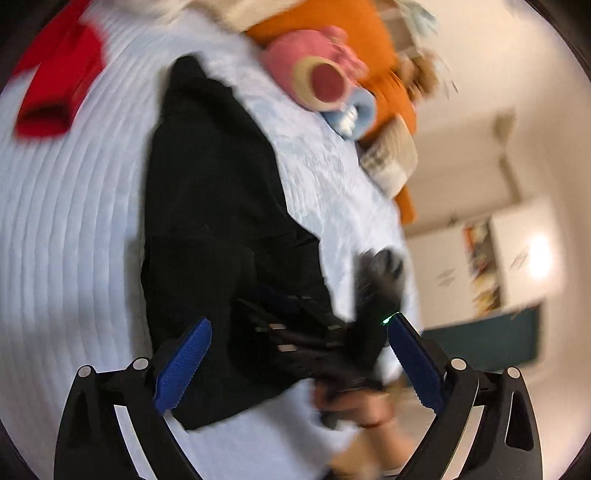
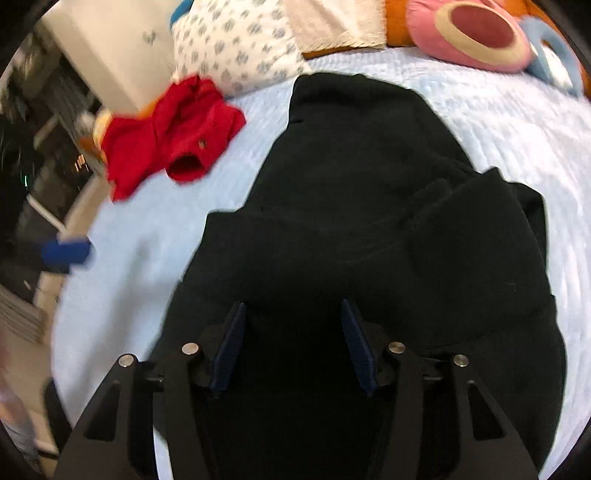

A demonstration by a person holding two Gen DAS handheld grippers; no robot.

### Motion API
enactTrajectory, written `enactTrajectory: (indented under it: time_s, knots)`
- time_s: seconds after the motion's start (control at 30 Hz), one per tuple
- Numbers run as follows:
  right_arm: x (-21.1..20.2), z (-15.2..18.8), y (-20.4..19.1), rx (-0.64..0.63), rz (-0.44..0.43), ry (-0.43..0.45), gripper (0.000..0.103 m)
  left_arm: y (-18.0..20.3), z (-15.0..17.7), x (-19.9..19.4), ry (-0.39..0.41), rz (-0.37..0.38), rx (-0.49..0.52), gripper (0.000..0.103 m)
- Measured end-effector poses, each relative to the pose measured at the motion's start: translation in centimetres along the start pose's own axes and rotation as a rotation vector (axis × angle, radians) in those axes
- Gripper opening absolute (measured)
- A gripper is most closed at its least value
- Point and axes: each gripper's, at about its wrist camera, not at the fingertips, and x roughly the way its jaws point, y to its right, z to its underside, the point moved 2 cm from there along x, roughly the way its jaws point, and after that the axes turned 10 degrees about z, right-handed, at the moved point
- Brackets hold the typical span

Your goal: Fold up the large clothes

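Note:
A large black garment [image 1: 207, 206] lies spread on the pale blue quilted bed cover [image 1: 55, 240], partly folded with a flap turned in on the right [image 2: 480, 221]. My left gripper [image 1: 299, 363] hovers above its near end, jaws wide open and nothing between the pads. My right gripper [image 2: 293, 343] stands low over the black garment [image 2: 369, 221], pads apart, with no cloth pinched between them. In the left wrist view a hand [image 1: 354, 402] holds the right gripper [image 1: 280, 336] over the cloth's near edge. Motion blur softens both views.
A red garment [image 2: 166, 144] lies crumpled at the far left of the bed cover [image 2: 498, 122]. A pink plush toy [image 2: 472, 33], an orange cushion [image 1: 351, 29] and a patterned pillow [image 2: 236, 44] line the head of the bed. White cupboards [image 1: 517, 240] stand beyond the bed's side.

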Motion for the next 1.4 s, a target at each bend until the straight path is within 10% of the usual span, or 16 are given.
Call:
enactTrajectory:
  time_s: [0.3,0.37,0.47,0.57,0.67,0.8,0.9,1.1,1.4]
  knots:
    - [-8.0,1.7,5.5,0.042,-0.001,0.097,0.054,3.1,6.8,7.1,-0.074,-0.264,0.572,0.096]
    - [-6.7,1.8,5.8,0.061,-0.061,0.063,0.051,3.2,7.5,8.6,-0.098,-0.27,0.62,0.096]
    - [-4.5,1.4,6.3,0.043,0.066,0.045,0.044,1.3,7.3,11.3,-0.145,-0.429,0.633,0.094]
    - [-3.0,0.9,7.6,0.043,0.185,0.055,0.016,-0.2,6.8,12.1,-0.141,-0.459,0.65,0.094]
    - [-1.9,0.8,8.9,0.095,0.157,0.072,0.014,-0.4,6.2,12.4,-0.122,-0.482,0.667,0.094]
    - [-3.0,1.2,8.2,0.07,0.141,0.053,0.025,-0.2,6.0,12.0,-0.135,-0.476,0.65,0.094]
    - [-6.2,2.3,8.2,0.106,0.065,0.053,0.068,0.8,6.2,10.0,-0.142,-0.449,0.605,0.094]
    - [-11.4,6.1,7.6,0.104,0.008,0.026,0.08,1.1,7.8,3.3,-0.143,-0.341,0.368,0.096]
    - [-8.0,14.3,11.7,0.7,-0.243,-0.221,0.081,-3.8,12.8,2.3,-0.133,-0.145,-0.083,0.097]
